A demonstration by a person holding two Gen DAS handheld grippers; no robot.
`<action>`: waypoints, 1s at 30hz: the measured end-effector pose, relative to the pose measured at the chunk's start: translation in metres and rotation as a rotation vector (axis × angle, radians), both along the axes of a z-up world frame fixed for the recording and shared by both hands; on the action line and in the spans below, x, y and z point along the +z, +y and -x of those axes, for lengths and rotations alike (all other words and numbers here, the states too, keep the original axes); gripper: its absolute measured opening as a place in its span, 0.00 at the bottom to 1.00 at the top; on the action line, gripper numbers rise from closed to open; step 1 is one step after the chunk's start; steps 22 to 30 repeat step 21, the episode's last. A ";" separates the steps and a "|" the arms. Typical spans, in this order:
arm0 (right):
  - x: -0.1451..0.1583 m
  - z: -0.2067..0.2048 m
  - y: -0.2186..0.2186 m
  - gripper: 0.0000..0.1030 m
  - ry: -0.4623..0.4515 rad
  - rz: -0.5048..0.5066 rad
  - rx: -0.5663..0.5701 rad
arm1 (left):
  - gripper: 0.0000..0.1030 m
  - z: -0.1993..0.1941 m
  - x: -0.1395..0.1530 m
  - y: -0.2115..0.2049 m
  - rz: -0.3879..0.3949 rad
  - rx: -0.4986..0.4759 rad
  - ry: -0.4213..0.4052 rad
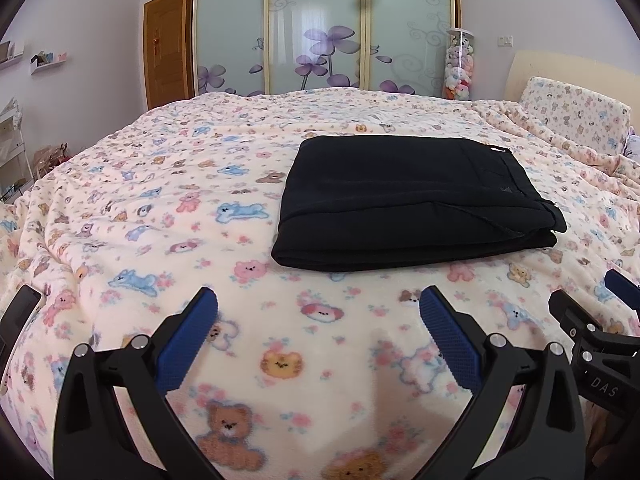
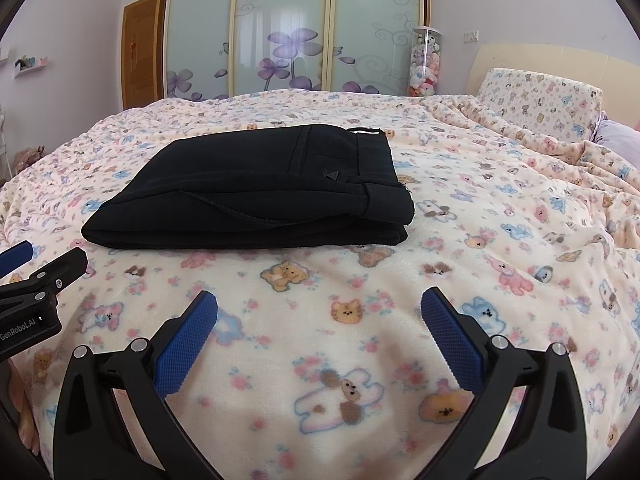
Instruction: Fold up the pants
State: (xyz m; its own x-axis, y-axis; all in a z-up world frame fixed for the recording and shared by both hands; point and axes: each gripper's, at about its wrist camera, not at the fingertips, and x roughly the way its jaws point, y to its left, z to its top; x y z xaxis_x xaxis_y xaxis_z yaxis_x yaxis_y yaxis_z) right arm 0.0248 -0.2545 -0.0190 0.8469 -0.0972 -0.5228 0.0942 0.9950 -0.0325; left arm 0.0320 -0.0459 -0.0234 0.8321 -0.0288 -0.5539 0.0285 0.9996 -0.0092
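Black pants (image 1: 416, 204) lie folded in a flat rectangular stack on the bed, waistband to the right; they also show in the right wrist view (image 2: 256, 192). My left gripper (image 1: 318, 300) is open and empty, held over the blanket short of the pants' near edge. My right gripper (image 2: 319, 300) is open and empty, also short of the pants, which lie ahead and to its left. The right gripper shows at the right edge of the left wrist view (image 1: 592, 320); the left gripper shows at the left edge of the right wrist view (image 2: 44, 272).
The bed is covered by a cream blanket (image 1: 200, 216) with cartoon animals. A pillow (image 2: 540, 100) and bunched blanket lie at the right by the headboard. A wardrobe with flowered glass doors (image 1: 320, 28) stands behind. A dark phone (image 1: 20, 312) lies at the left edge.
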 end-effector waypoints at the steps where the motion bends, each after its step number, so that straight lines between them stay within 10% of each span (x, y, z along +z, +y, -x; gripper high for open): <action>1: -0.001 0.000 0.000 0.99 0.001 0.000 0.001 | 0.98 0.000 0.000 0.000 -0.002 0.009 0.000; 30: -0.003 -0.001 -0.003 0.99 0.007 0.000 0.007 | 0.98 -0.001 0.000 0.005 0.005 -0.003 -0.006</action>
